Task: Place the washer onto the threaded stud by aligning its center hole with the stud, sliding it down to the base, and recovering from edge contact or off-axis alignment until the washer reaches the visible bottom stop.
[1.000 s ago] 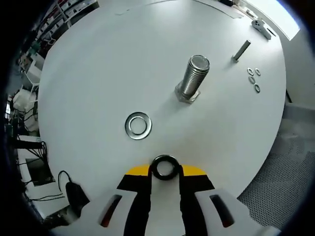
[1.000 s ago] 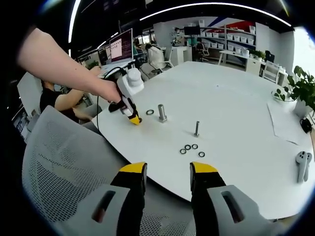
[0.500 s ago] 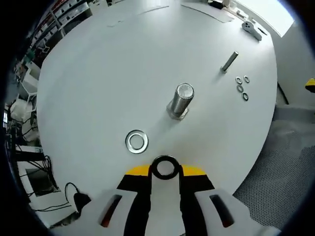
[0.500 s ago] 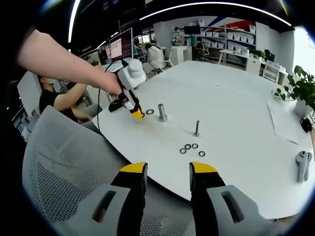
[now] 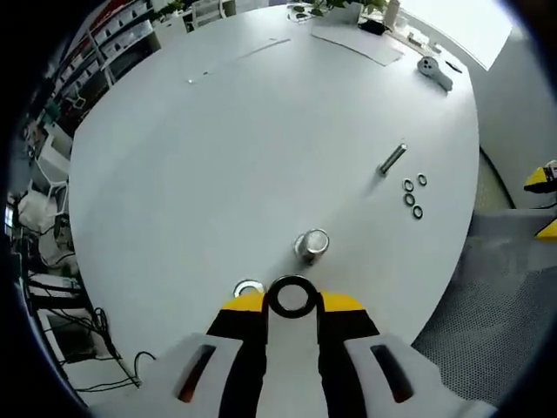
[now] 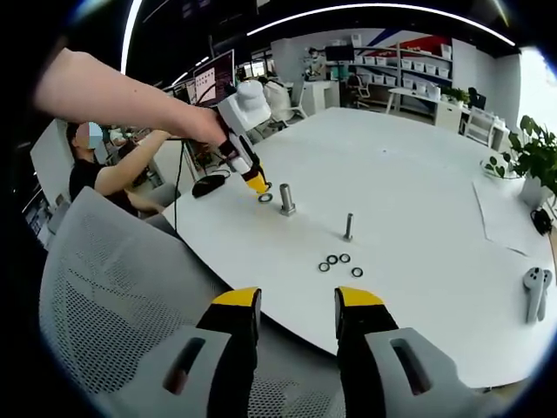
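Item: round white table (image 5: 218, 148), viewed from above in the left gripper view. Upon it: a thick threaded steel stud on a hex base (image 5: 311, 245), standing upright near the table's close edge; a bright flat steel washer (image 5: 247, 287) lying flat just beside the stud, partly hidden behind the jaw tips; a slimmer steel bolt (image 5: 392, 159) further off, with four small dark rings (image 5: 412, 196) near it; a white hand controller (image 5: 434, 72) and paper sheets (image 5: 355, 39) at the far edge. Left gripper (image 5: 291, 299): yellow-tipped jaws clamped on a dark ring-shaped washer (image 5: 291, 297), held edgewise above the table, short of the stud. Right gripper (image 6: 296, 306): jaws apart, holding nothing, hanging over a grey mesh chair (image 6: 104, 287) well away from the work. Step in hand, by judgement: carrying the held washer toward the stud; not yet threaded on. Next move calls for bringing the hole squarely over the stud's top, levelling the washer to the stud's axis, then lowering; a tilted approach risks catching the threads.
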`<state>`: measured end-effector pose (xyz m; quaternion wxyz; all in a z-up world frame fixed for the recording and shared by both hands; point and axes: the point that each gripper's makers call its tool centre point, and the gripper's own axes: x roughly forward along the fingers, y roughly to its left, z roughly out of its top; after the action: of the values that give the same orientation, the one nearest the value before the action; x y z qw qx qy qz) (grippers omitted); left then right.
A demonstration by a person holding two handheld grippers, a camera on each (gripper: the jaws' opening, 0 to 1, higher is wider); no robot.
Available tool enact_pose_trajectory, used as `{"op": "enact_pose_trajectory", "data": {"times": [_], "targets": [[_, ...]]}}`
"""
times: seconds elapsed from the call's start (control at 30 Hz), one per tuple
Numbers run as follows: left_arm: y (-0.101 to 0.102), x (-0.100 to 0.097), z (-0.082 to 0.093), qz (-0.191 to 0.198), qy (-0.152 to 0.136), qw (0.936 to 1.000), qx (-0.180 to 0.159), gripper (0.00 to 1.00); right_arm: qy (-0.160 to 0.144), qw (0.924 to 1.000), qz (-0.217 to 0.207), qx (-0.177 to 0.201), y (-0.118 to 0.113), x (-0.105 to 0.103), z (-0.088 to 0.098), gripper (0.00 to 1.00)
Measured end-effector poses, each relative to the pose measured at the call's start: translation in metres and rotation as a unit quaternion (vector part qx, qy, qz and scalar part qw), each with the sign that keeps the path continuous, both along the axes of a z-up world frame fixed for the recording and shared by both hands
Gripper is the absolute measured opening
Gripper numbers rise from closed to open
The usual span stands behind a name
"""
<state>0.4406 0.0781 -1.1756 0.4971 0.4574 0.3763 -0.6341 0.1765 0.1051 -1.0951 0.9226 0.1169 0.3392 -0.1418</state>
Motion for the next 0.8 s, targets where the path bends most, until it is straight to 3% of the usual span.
{"op": "enact_pose_trajectory", "data": {"times": [0.3, 0.43, 0.5, 0.6, 0.8], "targets": [[-0.011, -0.002, 0.013, -0.032, -0.008, 0.9994, -0.005, 0.19, -0.001, 1.0000, 0.000, -0.001, -0.001, 0.000, 0.000, 0.36], [-0.018, -0.016, 0.020, -0.045, -0.009, 0.9989, -0.008, 0.19, -0.001, 1.0000, -0.001, -0.001, -0.001, 0.001, 0.000, 0.36], [-0.022, -0.013, 0.020, -0.056, -0.011, 0.9984, -0.007, 0.19, -0.001, 1.0000, -0.002, -0.001, -0.002, 0.000, 0.000, 0.36], [-0.027, -0.027, 0.019, -0.071, -0.015, 0.9974, -0.003, 0.19, -0.001, 1.0000, -0.004, -0.001, -0.003, 0.000, -0.001, 0.36], [-0.034, -0.027, 0.011, -0.094, -0.024, 0.9953, 0.004, 0.19, 0.000, 1.0000, -0.003, -0.002, -0.002, 0.000, -0.001, 0.36]]}}
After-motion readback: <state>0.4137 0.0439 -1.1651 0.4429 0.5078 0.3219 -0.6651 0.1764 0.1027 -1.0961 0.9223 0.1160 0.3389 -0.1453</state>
